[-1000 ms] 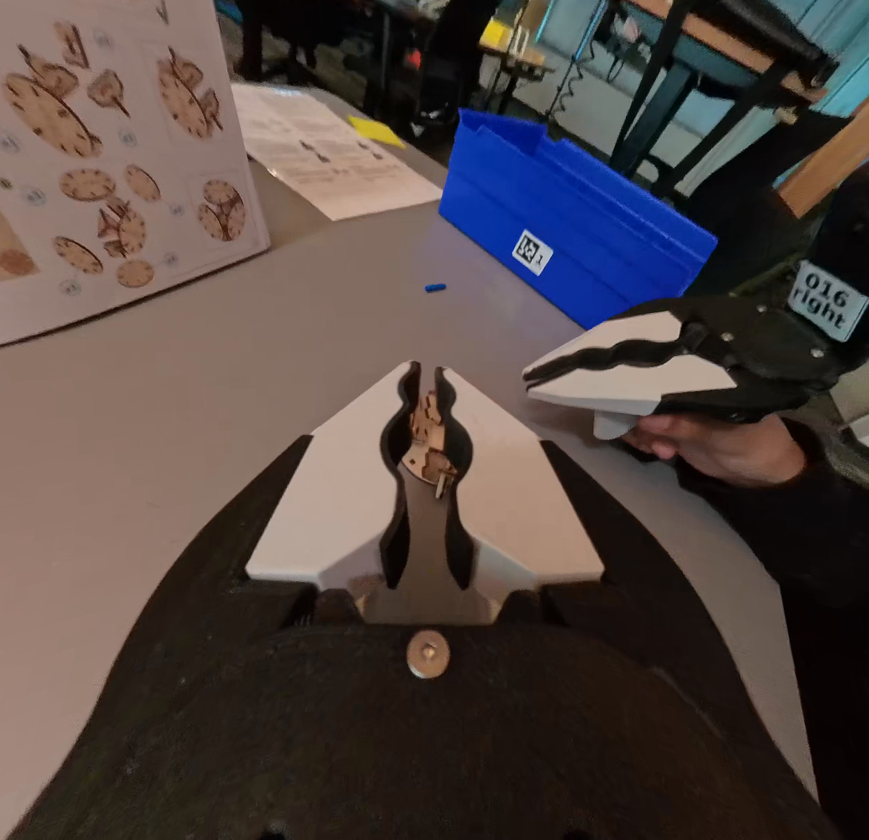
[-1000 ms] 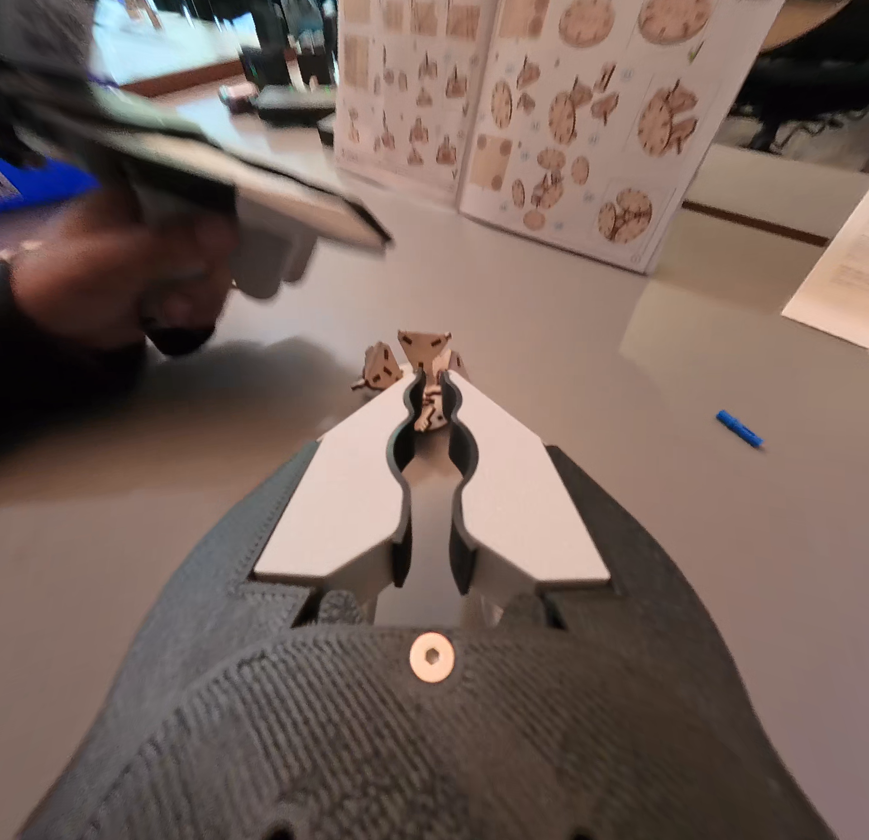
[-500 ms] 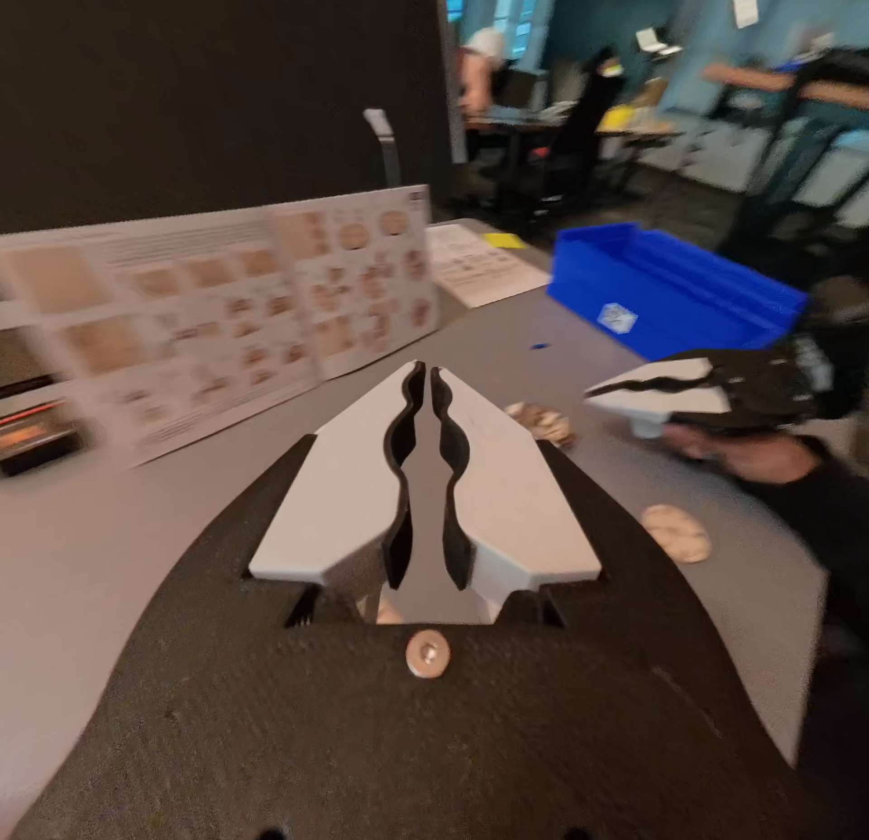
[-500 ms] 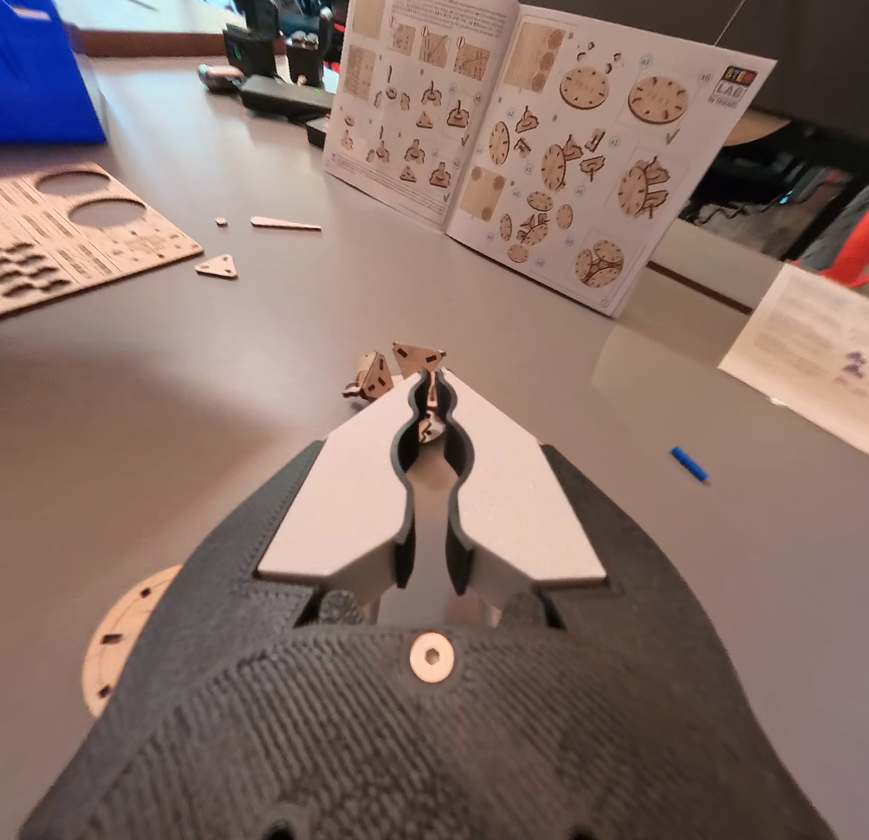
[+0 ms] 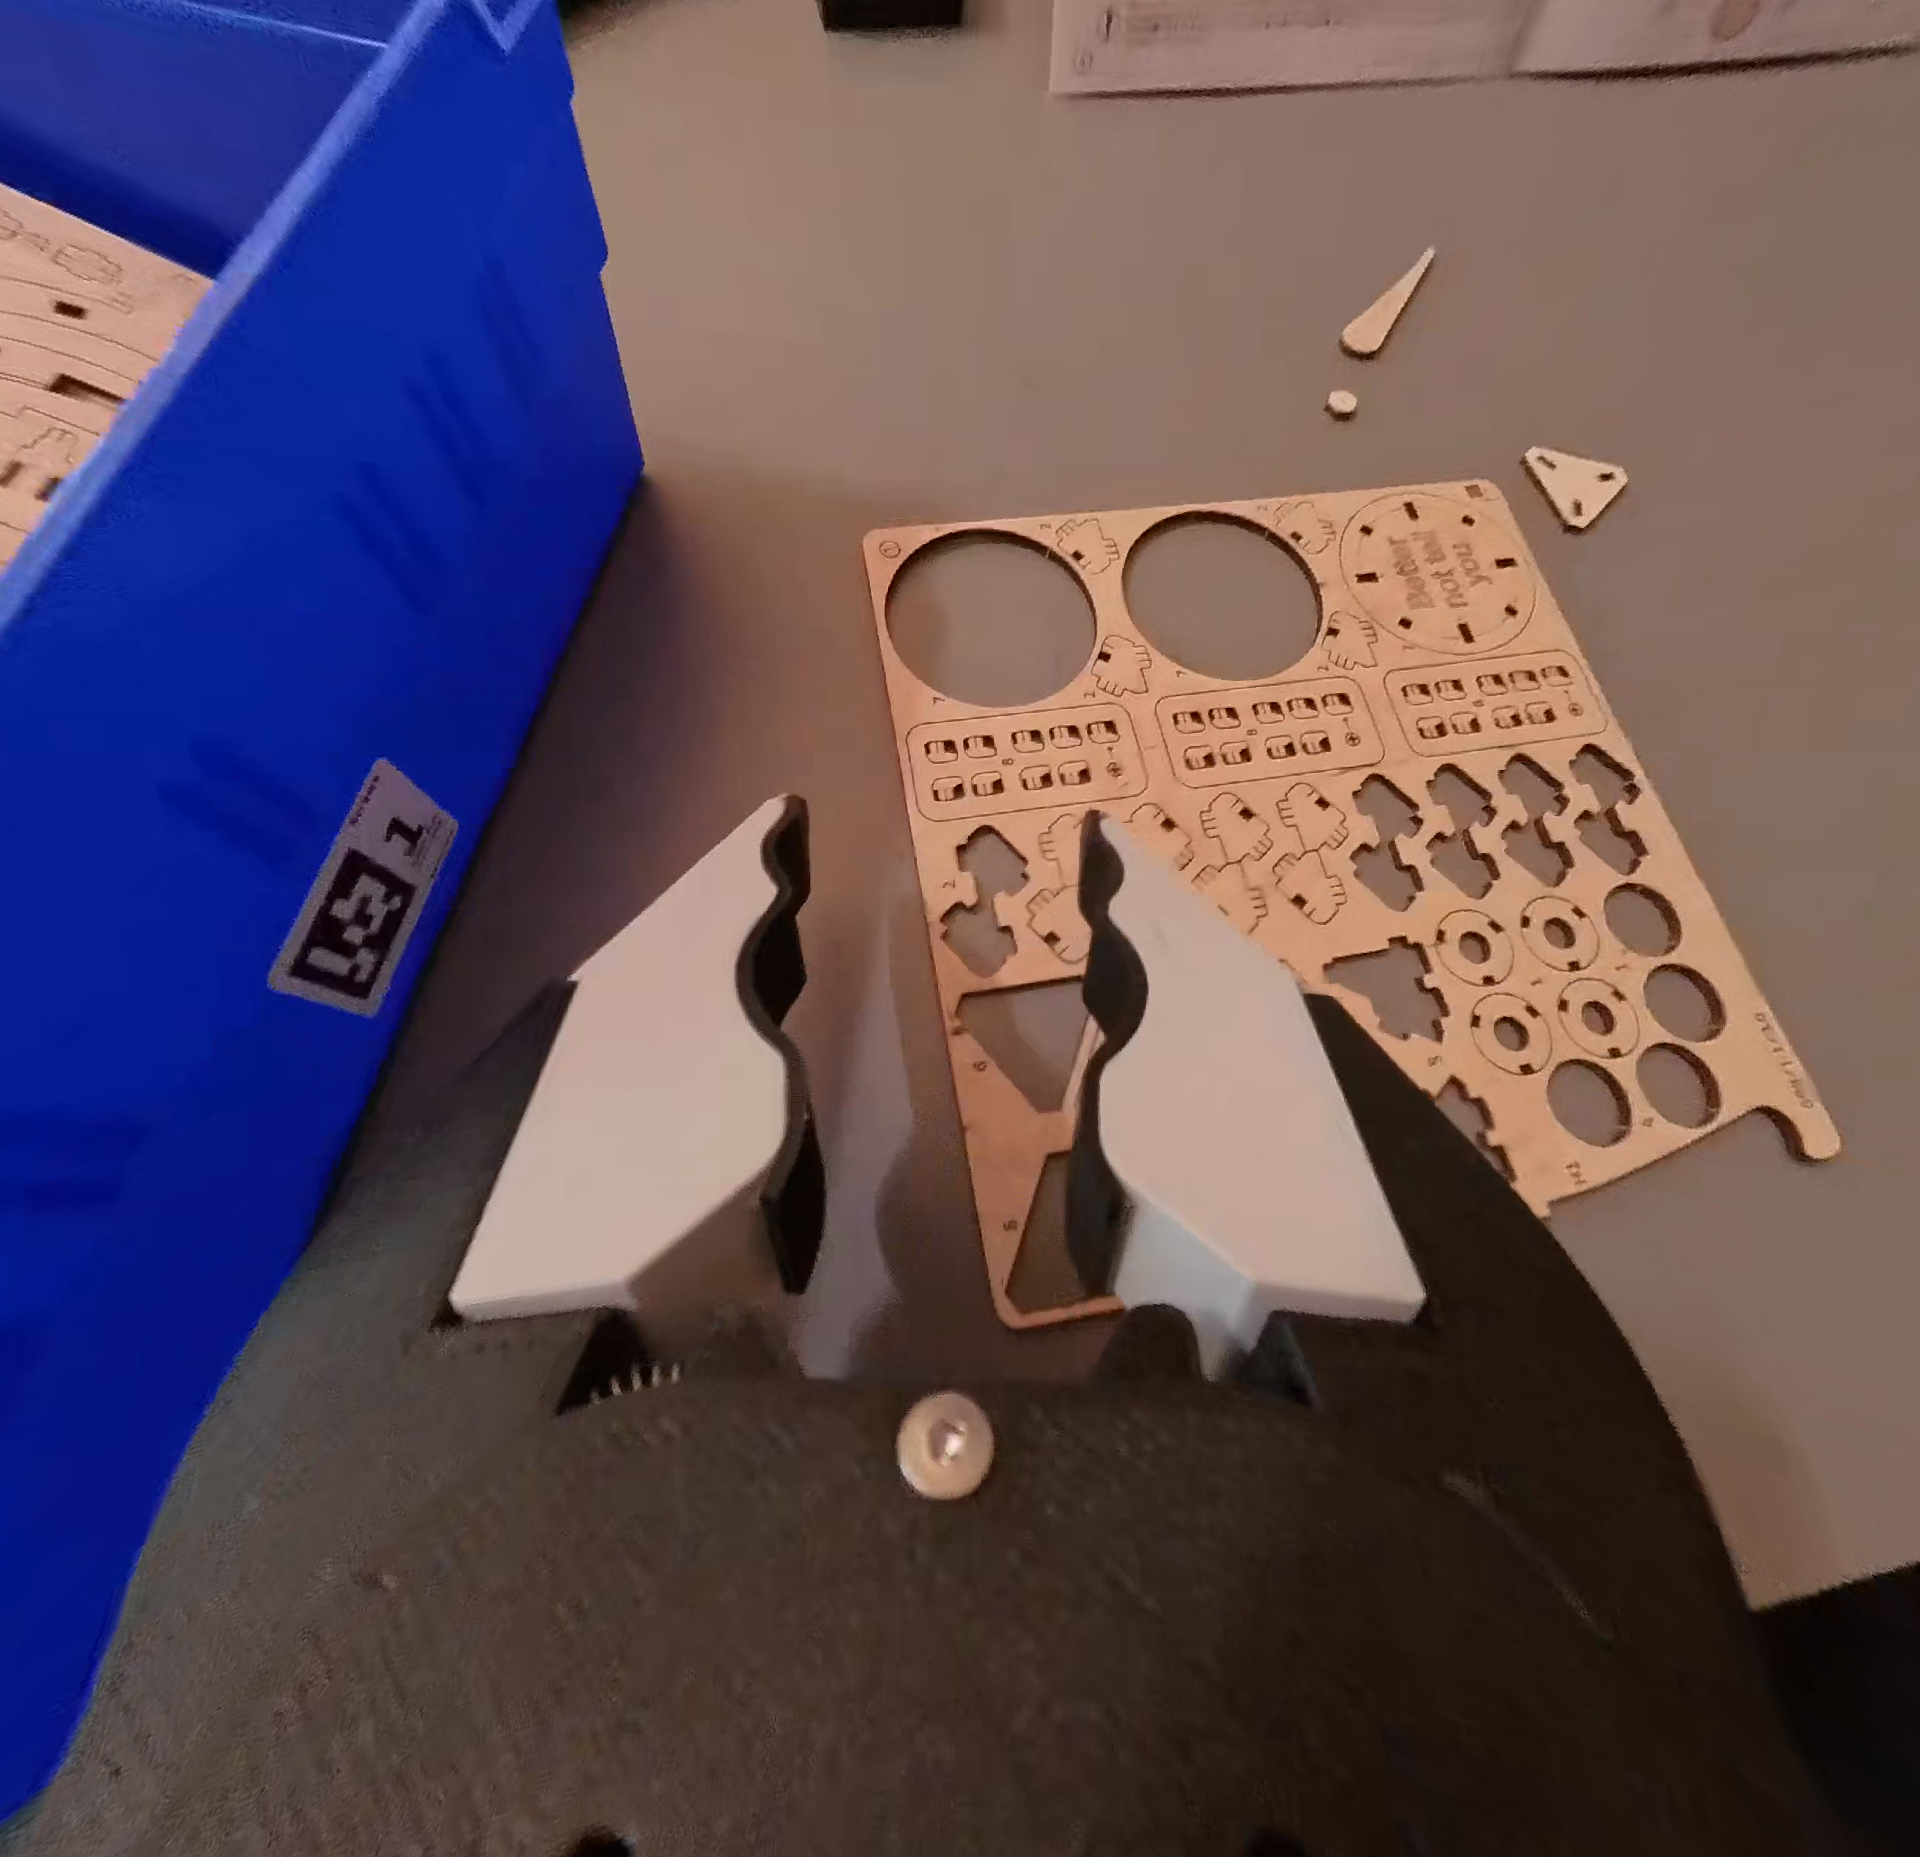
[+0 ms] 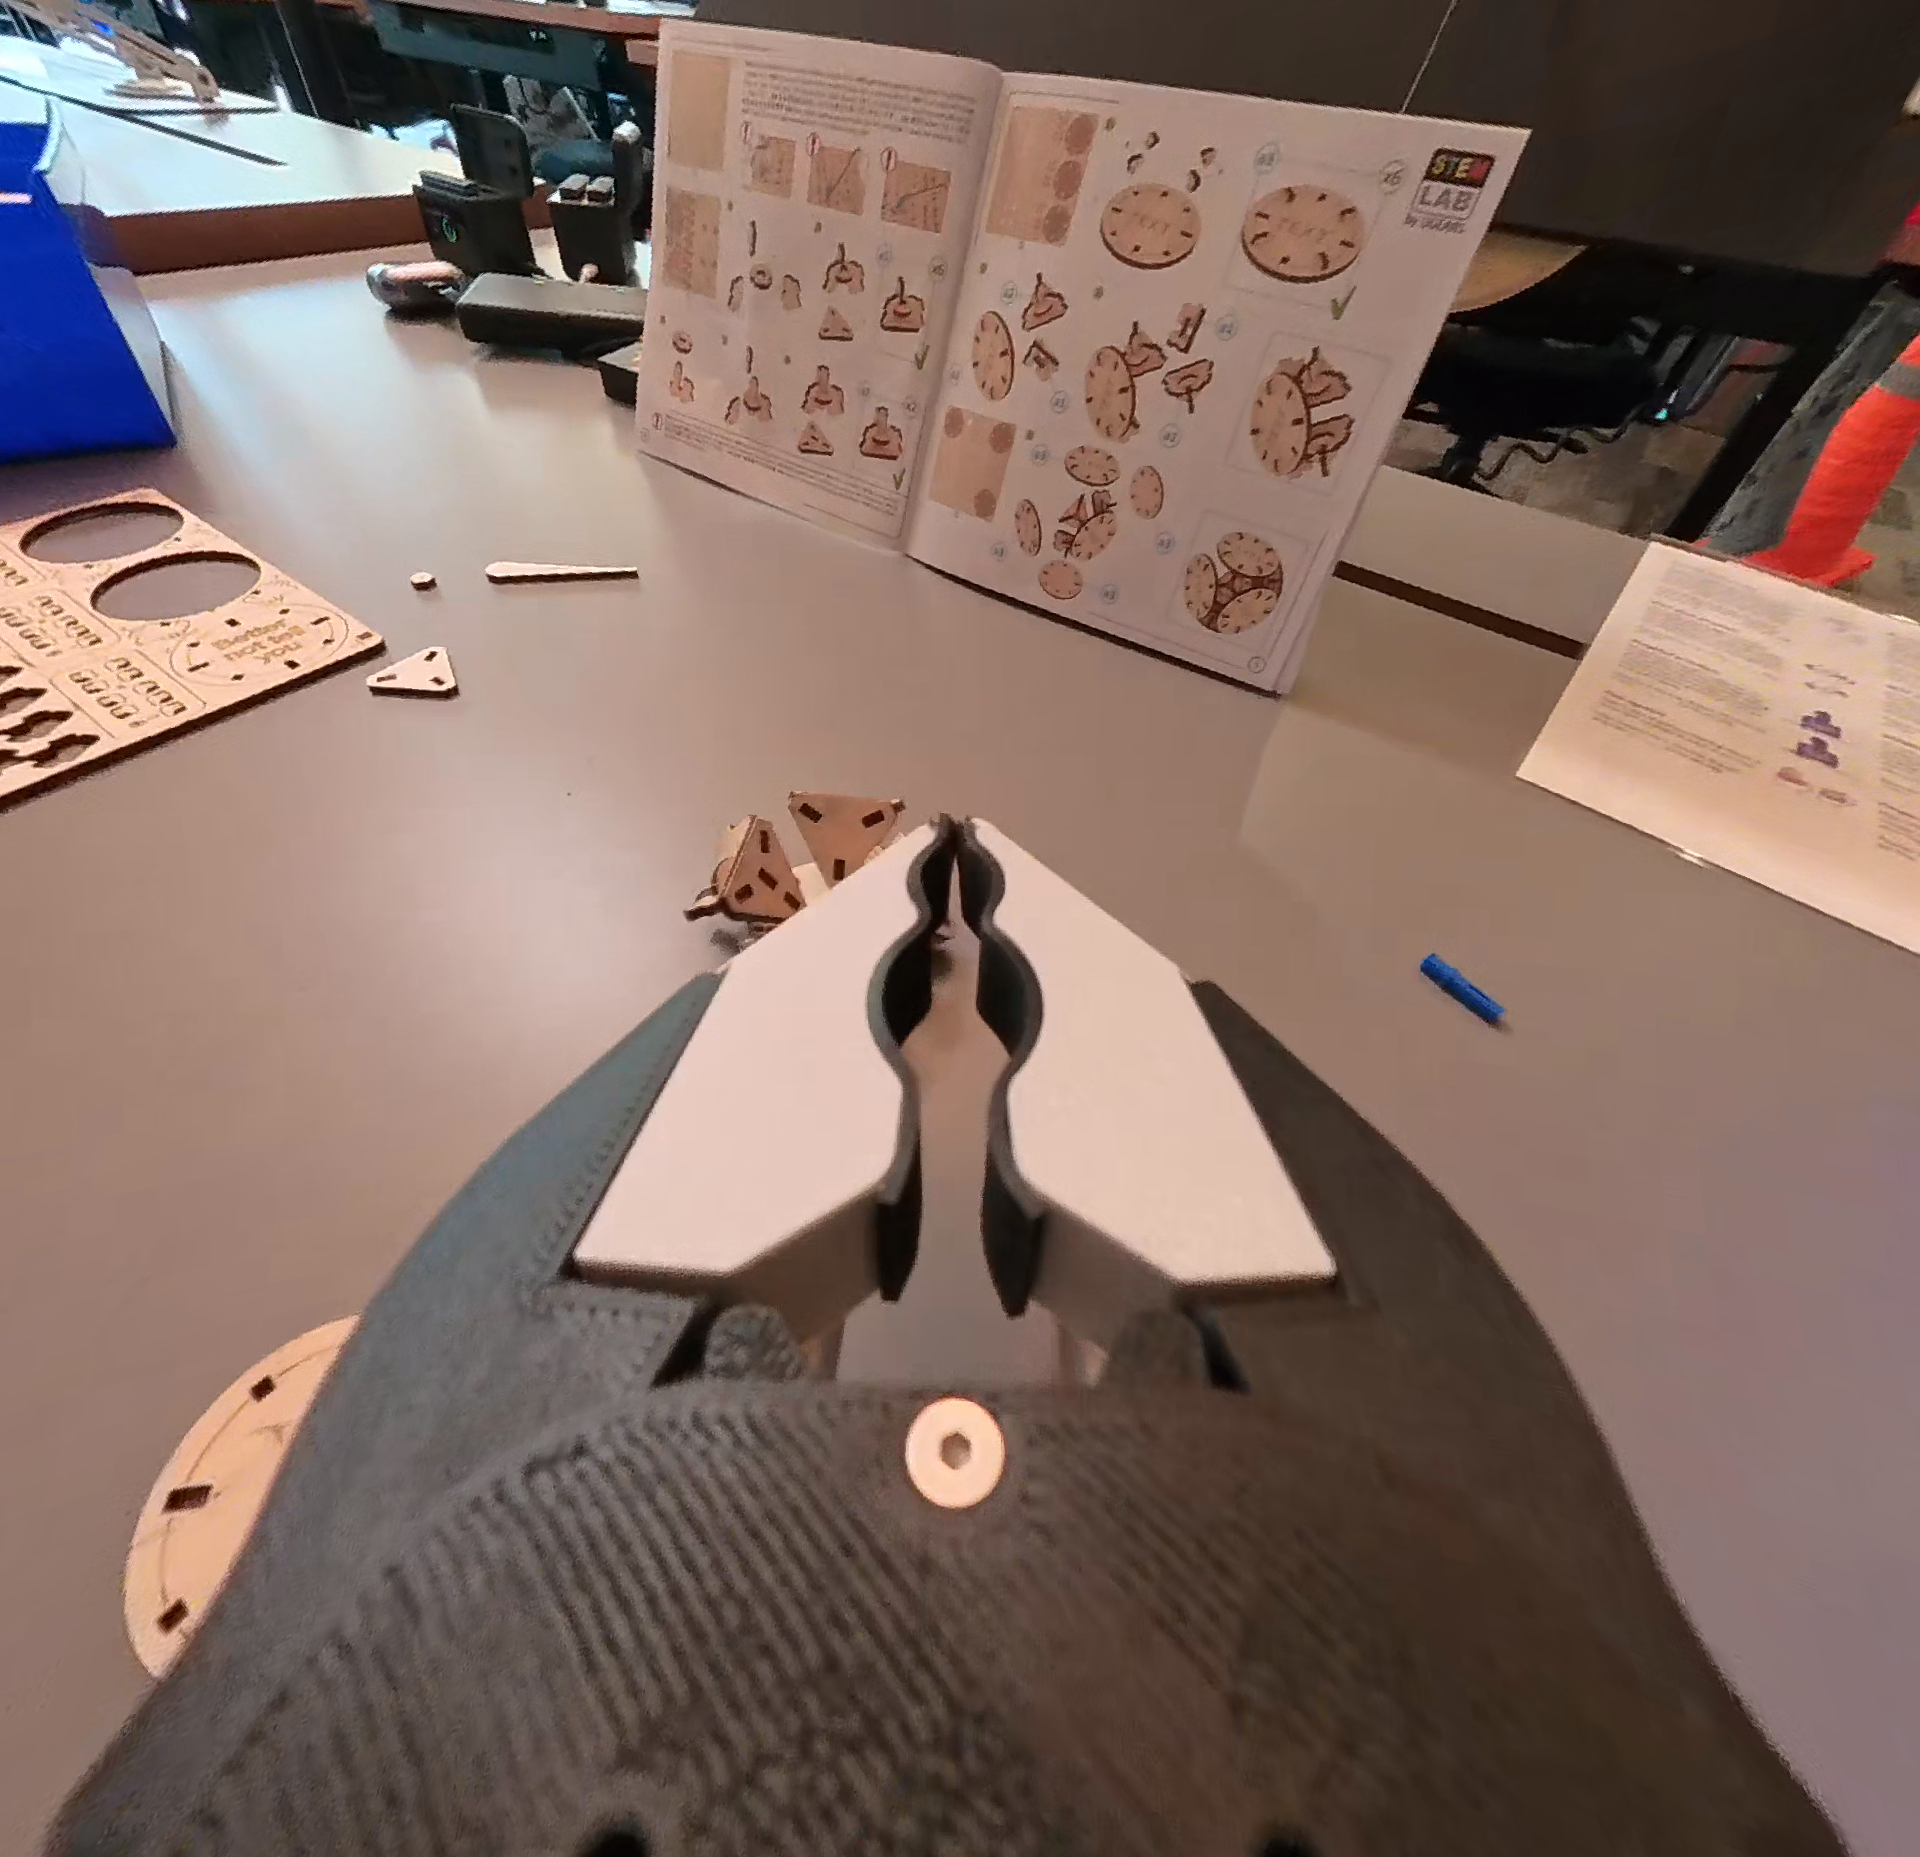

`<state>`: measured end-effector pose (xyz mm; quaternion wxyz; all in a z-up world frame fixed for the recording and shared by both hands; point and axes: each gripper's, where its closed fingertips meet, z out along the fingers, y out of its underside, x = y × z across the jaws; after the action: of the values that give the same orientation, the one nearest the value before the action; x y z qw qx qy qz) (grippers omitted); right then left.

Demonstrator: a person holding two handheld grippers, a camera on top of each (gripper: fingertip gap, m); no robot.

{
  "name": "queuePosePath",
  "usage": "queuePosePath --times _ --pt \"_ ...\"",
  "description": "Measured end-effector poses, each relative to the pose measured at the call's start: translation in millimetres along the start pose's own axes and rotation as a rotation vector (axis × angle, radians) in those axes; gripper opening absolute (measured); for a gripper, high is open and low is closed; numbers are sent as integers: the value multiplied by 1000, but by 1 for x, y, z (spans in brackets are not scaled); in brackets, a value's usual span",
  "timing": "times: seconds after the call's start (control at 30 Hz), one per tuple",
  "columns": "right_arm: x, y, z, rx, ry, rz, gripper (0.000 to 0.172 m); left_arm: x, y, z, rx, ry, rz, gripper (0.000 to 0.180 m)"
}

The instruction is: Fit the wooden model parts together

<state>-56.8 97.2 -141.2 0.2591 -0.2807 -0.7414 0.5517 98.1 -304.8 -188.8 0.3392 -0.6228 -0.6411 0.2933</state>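
My left gripper [image 5: 940, 815] is open with nothing between its pads. It hovers over the left edge of a flat wooden parts sheet [image 5: 1351, 768] with many cut-outs, close to a blue bin [image 5: 312, 560]. My right gripper [image 6: 954, 825] is shut, low over the grey table. A small wooden assembly of triangular plates [image 6: 758, 872] lies on the table just left of its fingertips and is partly hidden under the left finger. A round wooden disc [image 6: 229, 1475] lies at the lower left beside the right gripper's body. The parts sheet also shows in the right wrist view [image 6: 156, 644].
A loose wooden triangle [image 5: 1574, 486], a pointer piece [image 5: 1387, 306] and a tiny disc [image 5: 1341, 404] lie beyond the sheet. An open instruction booklet [image 6: 1039, 353] stands at the back. A blue peg [image 6: 1460, 988] and a printed paper [image 6: 1766, 716] lie to the right.
My left gripper swung away from the assembly to the parts sheet beside the blue bin and opened. My right gripper stayed shut and shifted slightly right; the assembly stayed on the table.
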Motion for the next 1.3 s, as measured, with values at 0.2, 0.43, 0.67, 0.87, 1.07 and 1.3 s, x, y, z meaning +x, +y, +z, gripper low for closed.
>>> queuePosePath --times 0.2,0.43,0.67,0.87,1.07,1.3 --pt "6 2 0 -6 4 26 0 11 5 17 -39 30 12 52" --pt "7 3 1 -16 10 31 0 20 11 22 -82 8 83 52" --pt "6 1 1 0 16 11 0 43 15 28 -119 74 100 36" --pt "4 1 1 1 10 5 0 60 14 31 -125 113 119 30" --pt "3 0 0 10 15 -26 0 74 12 35 -138 139 145 34" --pt "2 -1 0 14 21 -54 0 81 10 38 -134 152 147 35"
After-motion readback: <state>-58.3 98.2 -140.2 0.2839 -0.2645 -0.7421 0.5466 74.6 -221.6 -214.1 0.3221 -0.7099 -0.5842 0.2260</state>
